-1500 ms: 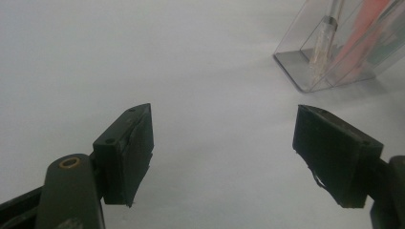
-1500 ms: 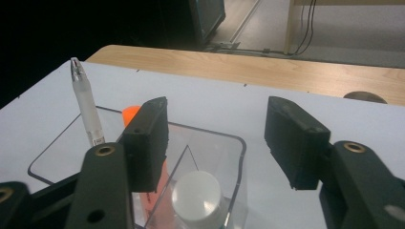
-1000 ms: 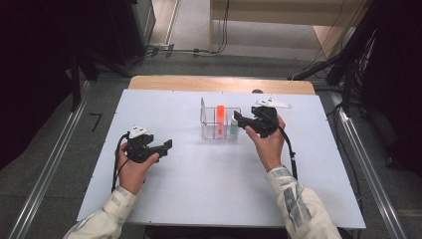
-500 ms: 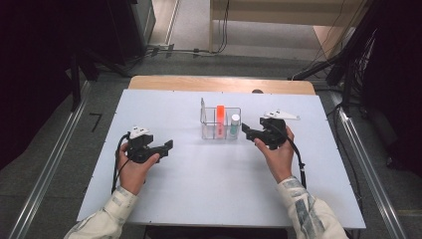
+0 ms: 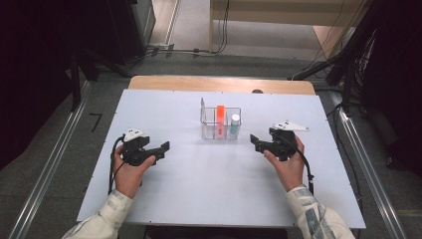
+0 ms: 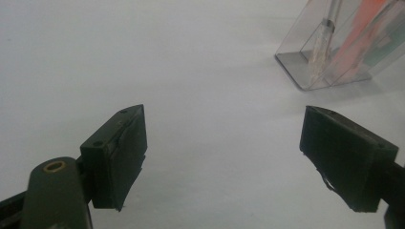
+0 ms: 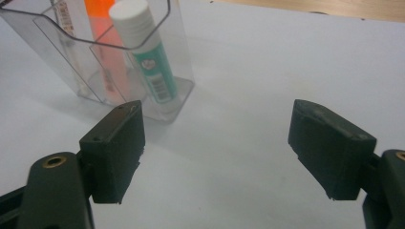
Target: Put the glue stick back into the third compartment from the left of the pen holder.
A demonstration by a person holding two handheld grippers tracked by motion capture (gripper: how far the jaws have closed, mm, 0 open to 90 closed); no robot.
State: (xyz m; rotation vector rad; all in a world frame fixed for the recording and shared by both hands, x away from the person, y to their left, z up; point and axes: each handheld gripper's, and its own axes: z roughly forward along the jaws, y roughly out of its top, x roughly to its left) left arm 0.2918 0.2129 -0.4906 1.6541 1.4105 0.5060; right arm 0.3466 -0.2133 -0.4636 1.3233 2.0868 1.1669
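Two claws rest released and empty on the table (image 5: 199,199), the clear organizer (image 5: 221,123) with its upright glue stick (image 5: 234,124) at ten o'clock from the nearer right claw (image 5: 256,143), left claw (image 5: 163,147) farther.

Orange marker (image 5: 220,118) — white-capped green glue stick (image 5: 234,125).
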